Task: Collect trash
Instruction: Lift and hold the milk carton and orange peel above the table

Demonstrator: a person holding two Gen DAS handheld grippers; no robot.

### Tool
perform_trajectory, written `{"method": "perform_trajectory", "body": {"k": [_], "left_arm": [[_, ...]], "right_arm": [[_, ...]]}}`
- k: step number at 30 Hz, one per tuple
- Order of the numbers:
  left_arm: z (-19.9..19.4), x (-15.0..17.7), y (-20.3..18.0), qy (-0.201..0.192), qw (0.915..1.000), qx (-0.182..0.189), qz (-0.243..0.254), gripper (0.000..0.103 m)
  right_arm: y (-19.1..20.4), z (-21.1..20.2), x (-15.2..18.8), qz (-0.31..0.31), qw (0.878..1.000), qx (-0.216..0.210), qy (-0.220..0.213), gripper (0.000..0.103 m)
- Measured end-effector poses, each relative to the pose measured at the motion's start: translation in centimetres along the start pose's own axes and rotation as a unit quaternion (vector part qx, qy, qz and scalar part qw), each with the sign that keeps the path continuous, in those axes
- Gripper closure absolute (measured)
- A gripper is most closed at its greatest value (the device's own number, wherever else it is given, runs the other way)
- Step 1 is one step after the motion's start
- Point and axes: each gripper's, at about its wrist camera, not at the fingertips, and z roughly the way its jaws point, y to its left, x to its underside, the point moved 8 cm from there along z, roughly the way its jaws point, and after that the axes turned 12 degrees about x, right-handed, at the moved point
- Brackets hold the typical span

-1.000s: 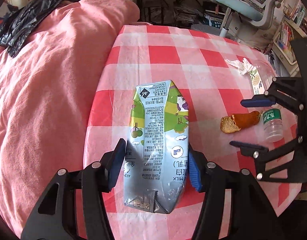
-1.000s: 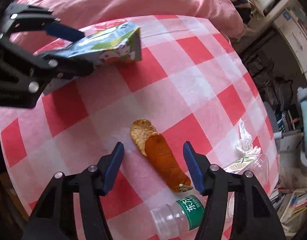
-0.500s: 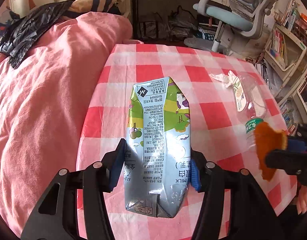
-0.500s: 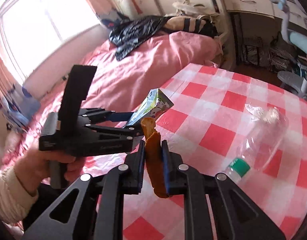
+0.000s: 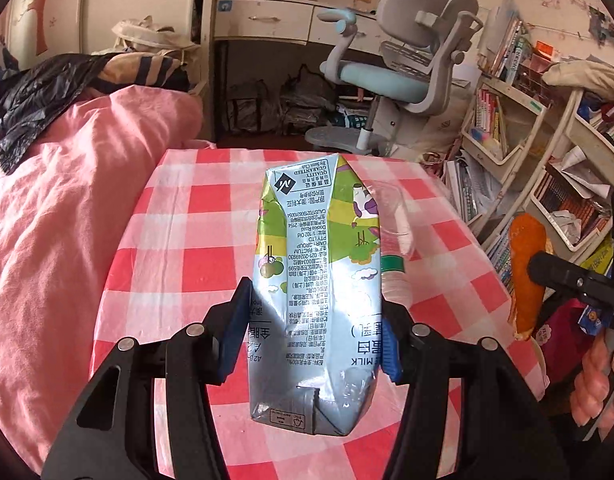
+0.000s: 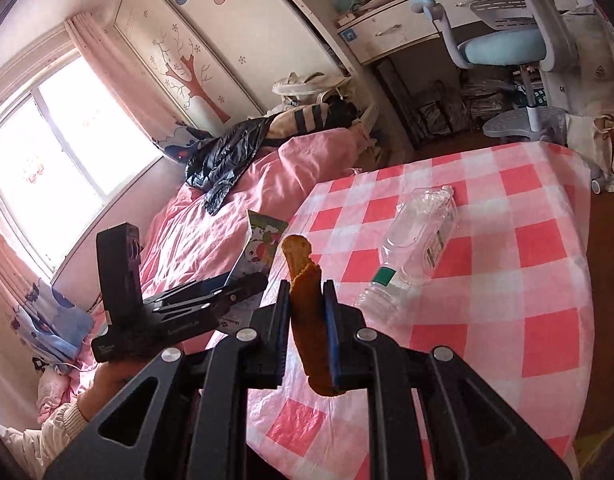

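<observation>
Carton (image 5: 315, 288) lettering: "MILK", "QUALITY GUARANTEED"

Ahead of me a tabletop (image 5: 195, 240) wears a red-and-white checked cloth. A bed under a pink quilt (image 5: 67, 200) lies beside it, with a black plastic bag (image 5: 31, 100) crumpled on top. Beyond the tabletop a grey desk chair with a pale blue seat (image 5: 387, 76) stands before a white desk (image 5: 267, 20). Crowded bookshelves (image 5: 519, 128) fill one side. A bright window (image 6: 55, 148) has pink curtains.

A home bedroom; pink bed (image 6: 227, 216), desk chair (image 5: 403, 68), bookshelves (image 5: 547, 152).
</observation>
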Motion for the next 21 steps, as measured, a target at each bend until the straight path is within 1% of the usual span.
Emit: {"method": "perform_trajectory", "body": {"k": [3, 7, 9, 12, 17, 21], "left_arm": [[0.1, 0.2, -1.3, -0.004, 0.9998, 0.009, 0.016, 0.051], [0.3, 0.3, -2.5, -0.007, 0.9993, 0.018, 0.031, 0.051], [0.3, 0.2, -3.1, -0.013, 0.9990, 0.024, 0.036, 0.051], [0.5, 0.1, -3.7, -0.017, 0.9986, 0.024, 0.044, 0.051], [1.4, 0.2, -4.6, -0.013, 0.9979, 0.019, 0.061, 0.051], [1.8, 0.1, -5.3, -0.012, 0.9972, 0.019, 0.072, 0.051]], "right_arm": [[-1.6, -1.8, 0.1, 0.016, 1.000, 0.005, -0.017, 0.086], [-3.1, -3.0, -0.9, 0.035, 0.998, 0.006, -0.046, 0.086], [-3.6, -3.4, -1.1, 0.039, 0.998, 0.006, -0.051, 0.086], [-4.1, -3.4, -1.2, 0.038, 0.998, 0.007, -0.050, 0.086], [-4.6, -3.4, -0.8, 0.021, 0.999, 0.017, -0.040, 0.086], [-4.7, -3.5, -0.7, 0.019, 0.999, 0.017, -0.040, 0.086]]}}
